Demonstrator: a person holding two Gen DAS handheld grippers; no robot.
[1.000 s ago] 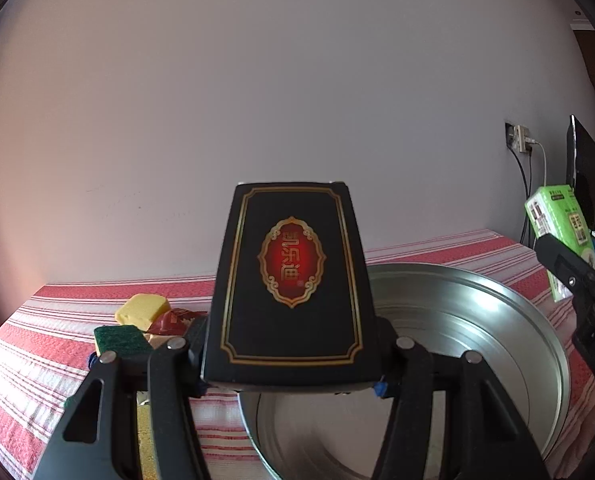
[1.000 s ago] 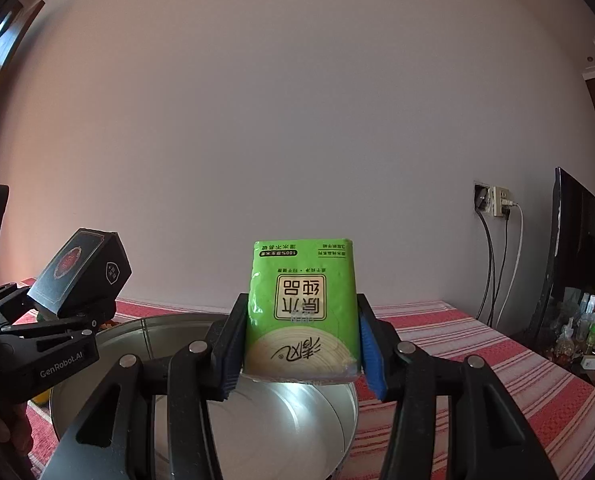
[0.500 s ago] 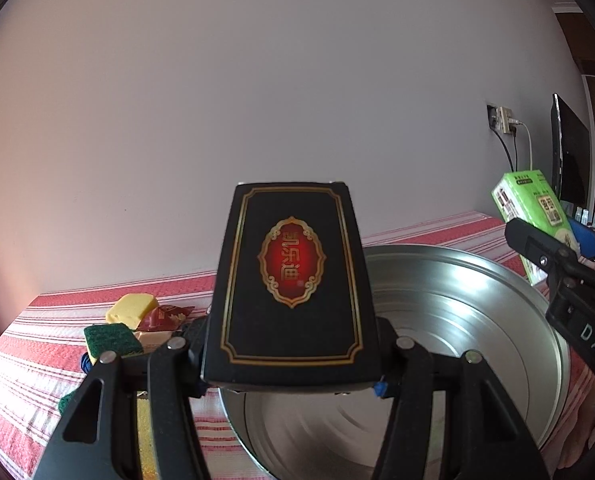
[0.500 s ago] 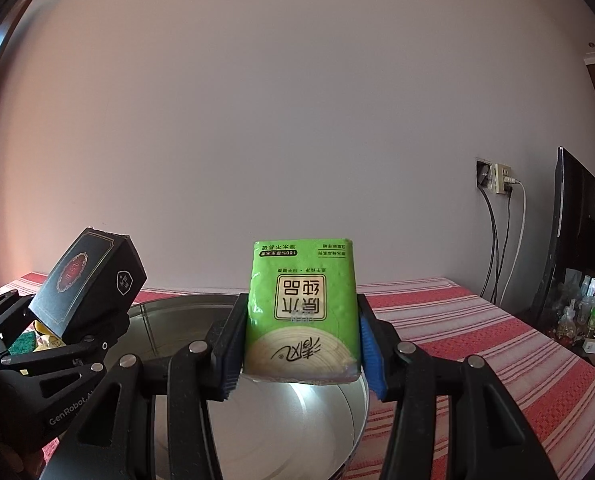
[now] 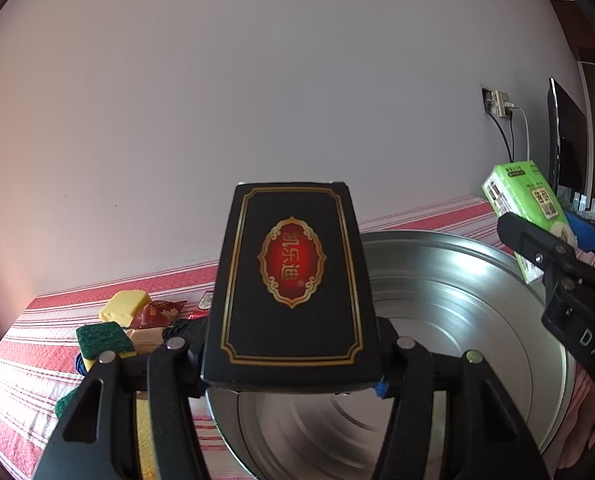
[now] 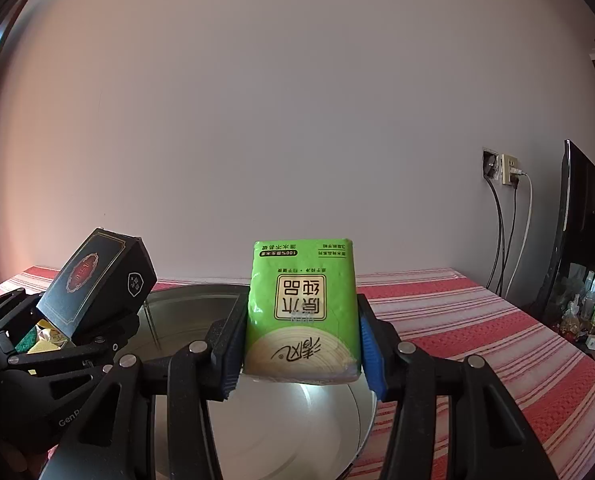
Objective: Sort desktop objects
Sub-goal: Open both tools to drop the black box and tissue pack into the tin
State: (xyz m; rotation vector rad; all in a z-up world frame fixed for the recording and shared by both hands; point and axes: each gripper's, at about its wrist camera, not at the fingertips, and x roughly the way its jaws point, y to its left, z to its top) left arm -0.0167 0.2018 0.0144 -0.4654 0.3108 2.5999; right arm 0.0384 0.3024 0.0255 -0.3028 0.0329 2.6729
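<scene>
Sorting barely begun: both loads hang over the bare metal basin (image 5: 457, 300).
Your left hand-held gripper (image 5: 293, 364) is clamped on the black box (image 5: 293, 280); your right hand-held gripper (image 6: 301, 356) squeezes the green tissue pack (image 6: 301, 312). Neither is dropped yet, and sponges (image 5: 101, 338) and snack packets (image 5: 157, 312) wait on the desk (image 5: 29, 368).

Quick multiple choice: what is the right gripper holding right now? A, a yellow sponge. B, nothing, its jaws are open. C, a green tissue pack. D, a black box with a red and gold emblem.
C: in the right wrist view the right gripper has its jaws closed on the green tissue pack above the metal basin, while the black box sits in the left gripper.
</scene>
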